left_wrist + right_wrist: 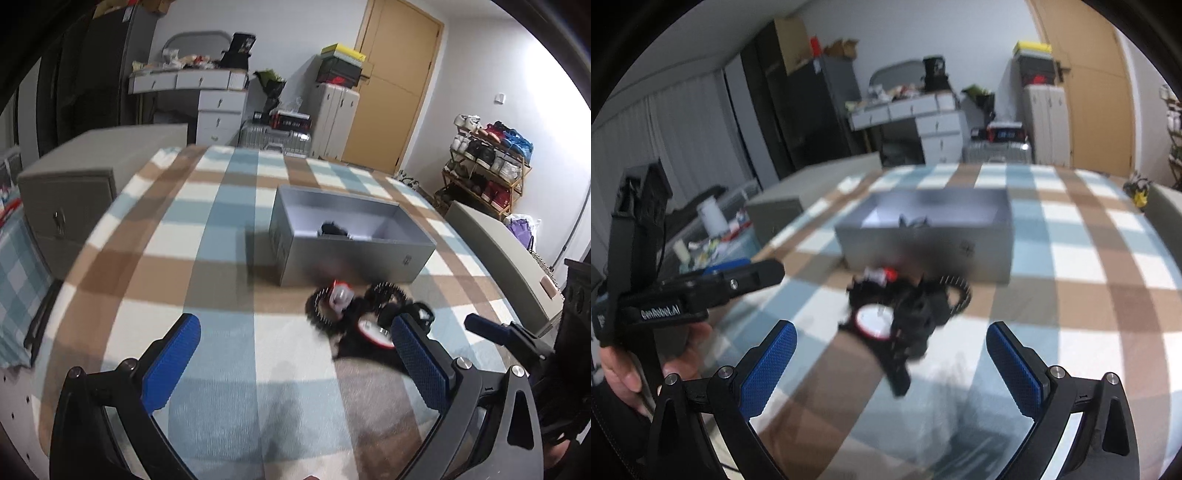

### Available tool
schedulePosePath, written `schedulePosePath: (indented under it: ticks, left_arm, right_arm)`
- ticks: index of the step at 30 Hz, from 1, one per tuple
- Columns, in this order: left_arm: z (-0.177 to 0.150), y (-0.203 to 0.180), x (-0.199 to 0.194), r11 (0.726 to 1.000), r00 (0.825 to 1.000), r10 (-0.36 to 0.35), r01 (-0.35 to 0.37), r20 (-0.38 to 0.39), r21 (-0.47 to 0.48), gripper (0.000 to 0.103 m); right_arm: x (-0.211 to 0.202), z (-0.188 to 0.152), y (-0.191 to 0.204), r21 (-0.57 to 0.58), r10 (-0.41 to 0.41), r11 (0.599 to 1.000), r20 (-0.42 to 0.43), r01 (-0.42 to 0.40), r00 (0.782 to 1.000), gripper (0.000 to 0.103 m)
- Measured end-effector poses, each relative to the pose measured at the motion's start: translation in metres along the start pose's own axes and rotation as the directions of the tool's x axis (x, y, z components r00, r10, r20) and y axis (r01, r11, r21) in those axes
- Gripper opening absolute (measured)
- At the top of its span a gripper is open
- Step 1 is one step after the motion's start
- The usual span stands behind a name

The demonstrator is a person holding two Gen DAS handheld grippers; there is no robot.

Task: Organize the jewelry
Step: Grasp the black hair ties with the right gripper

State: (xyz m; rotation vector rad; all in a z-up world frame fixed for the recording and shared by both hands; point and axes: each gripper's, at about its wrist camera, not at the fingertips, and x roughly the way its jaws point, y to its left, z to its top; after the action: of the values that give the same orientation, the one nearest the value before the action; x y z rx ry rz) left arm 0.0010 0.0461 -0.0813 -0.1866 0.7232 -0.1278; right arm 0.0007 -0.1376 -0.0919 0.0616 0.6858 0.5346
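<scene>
A pile of jewelry lies on the checked tablecloth point(229, 280) in front of an open grey box point(354, 254): a watch with a white, red-rimmed face point(873, 320), black beaded bracelets point(388, 293) and a small red and white item point(341, 295). The box point(923, 247) holds a dark item point(332, 229). My left gripper point(295, 354) is open and empty, its right finger just beside the pile. My right gripper point(892, 358) is open and empty, just short of the watch point(373, 332). The left gripper also shows in the right wrist view point(753, 275).
Grey cabinets point(74, 199) stand left of the table and a grey lid or panel point(509, 258) at its right. Behind are a desk with drawers point(207, 96), suitcases point(273, 138), a wooden door point(395, 85) and a shoe rack point(487, 162).
</scene>
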Motion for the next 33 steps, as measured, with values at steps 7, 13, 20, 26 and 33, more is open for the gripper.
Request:
schedulePosePath:
  ticks: [7,13,20,26,33]
  left_arm:
    - [-0.010,0.002,-0.002,1.000,1.000,0.010,-0.011,-0.029,-0.017,0.101]
    - [-0.012,0.003,-0.001,1.000,0.999,0.008,-0.009,-0.045,-0.018,0.101]
    - [-0.012,0.002,0.002,1.000,0.998,-0.002,0.000,-0.067,-0.021,0.101]
    - [-0.013,-0.003,0.002,1.000,0.997,-0.002,0.001,-0.082,-0.009,0.101]
    - [-0.008,-0.014,0.006,1.000,0.994,-0.026,0.027,-0.110,0.005,0.101]
  right_arm:
    - [0.013,0.002,-0.014,0.102,-0.011,0.995,-0.038,0.015,0.999,0.103]
    - [0.019,0.014,-0.017,0.126,-0.013,0.992,-0.034,0.017,0.999,0.097]
    - [0.031,0.018,-0.023,0.161,0.010,0.987,-0.074,0.002,0.997,0.077]
    - [0.039,0.015,-0.032,0.211,0.056,0.977,-0.109,-0.032,0.992,0.042]
    - [0.027,0.013,-0.040,0.225,0.060,0.973,-0.069,-0.043,0.996,0.030]
